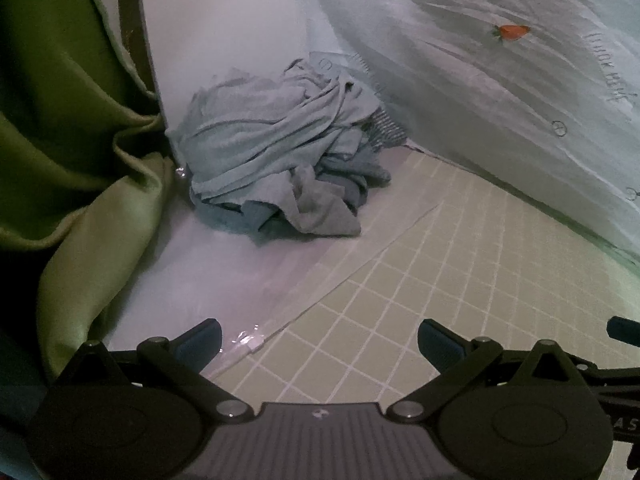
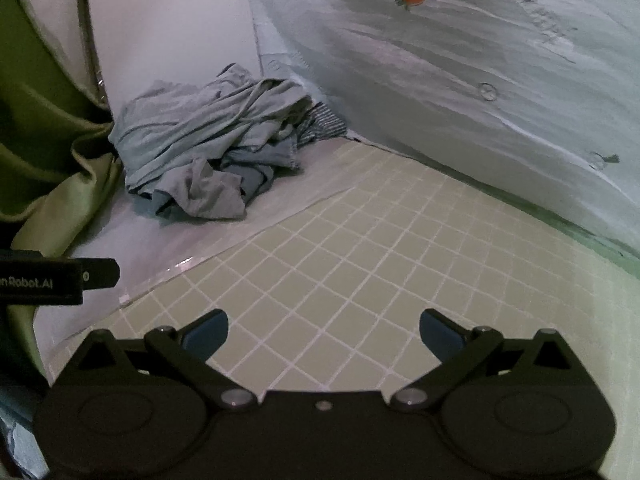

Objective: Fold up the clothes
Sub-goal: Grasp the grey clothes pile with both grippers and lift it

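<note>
A crumpled heap of pale blue-grey clothes [image 1: 280, 152] lies in the far corner of the surface, with a striped piece showing at its right edge; the right wrist view shows the same heap [image 2: 204, 148] at upper left. My left gripper [image 1: 318, 344] stands open well short of the heap, over the seam between clear plastic and checked mat, nothing between its fingers. My right gripper [image 2: 324, 334] is open too, above the checked mat, empty. The left gripper's body [image 2: 48, 276] shows at the left edge of the right wrist view.
A pale green checked mat [image 1: 460, 280] covers the near surface, with a clear plastic sheet [image 1: 224, 276] on its left part. Green curtain fabric [image 1: 72, 128] hangs at left. A white panel [image 1: 224, 24] stands behind the heap. A light sheet with a carrot print [image 1: 512, 32] rises at right.
</note>
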### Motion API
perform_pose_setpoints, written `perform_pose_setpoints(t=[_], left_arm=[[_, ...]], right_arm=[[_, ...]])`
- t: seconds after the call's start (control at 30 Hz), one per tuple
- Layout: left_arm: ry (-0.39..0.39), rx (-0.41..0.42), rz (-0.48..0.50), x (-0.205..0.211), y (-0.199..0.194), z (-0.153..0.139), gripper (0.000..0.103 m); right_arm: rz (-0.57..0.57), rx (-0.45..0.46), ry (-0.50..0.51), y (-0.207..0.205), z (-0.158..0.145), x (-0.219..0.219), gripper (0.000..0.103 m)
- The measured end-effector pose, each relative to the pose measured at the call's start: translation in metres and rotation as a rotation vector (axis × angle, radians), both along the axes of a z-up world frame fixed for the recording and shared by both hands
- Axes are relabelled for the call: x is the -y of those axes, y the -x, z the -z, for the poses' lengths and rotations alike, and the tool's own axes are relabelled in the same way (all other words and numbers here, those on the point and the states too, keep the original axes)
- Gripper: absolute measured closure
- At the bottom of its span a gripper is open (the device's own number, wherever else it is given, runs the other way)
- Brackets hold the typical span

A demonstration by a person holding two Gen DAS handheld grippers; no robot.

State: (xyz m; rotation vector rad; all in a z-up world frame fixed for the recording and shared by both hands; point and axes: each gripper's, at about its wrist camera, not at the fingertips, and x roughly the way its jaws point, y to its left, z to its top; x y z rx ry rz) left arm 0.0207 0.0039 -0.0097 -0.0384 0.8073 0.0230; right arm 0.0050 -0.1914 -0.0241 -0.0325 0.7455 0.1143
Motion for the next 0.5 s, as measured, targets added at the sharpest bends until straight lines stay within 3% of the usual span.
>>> perform_pose_setpoints(t=[0.2,0.33,0.5], left_arm=[[-0.002,-0.025,-0.045,-0.016,-0.042,0.006,0.0],[0.02,-0.04,-0.103,-0.038,-0.096,0.012,0.0],[0.053,-0.043,-0.212,-0.071,-0.168,0.016,0.005]], right_arm=[[-0.048,-0.007,0.025,-0.056,0.001,-0.013,0.0],[-0.067,-0.018,0.004,-0.116,0.004,-0.024,0.001],[-0.07,-0.046,-0.058,-0.197,0.013,-0.041,0.011]])
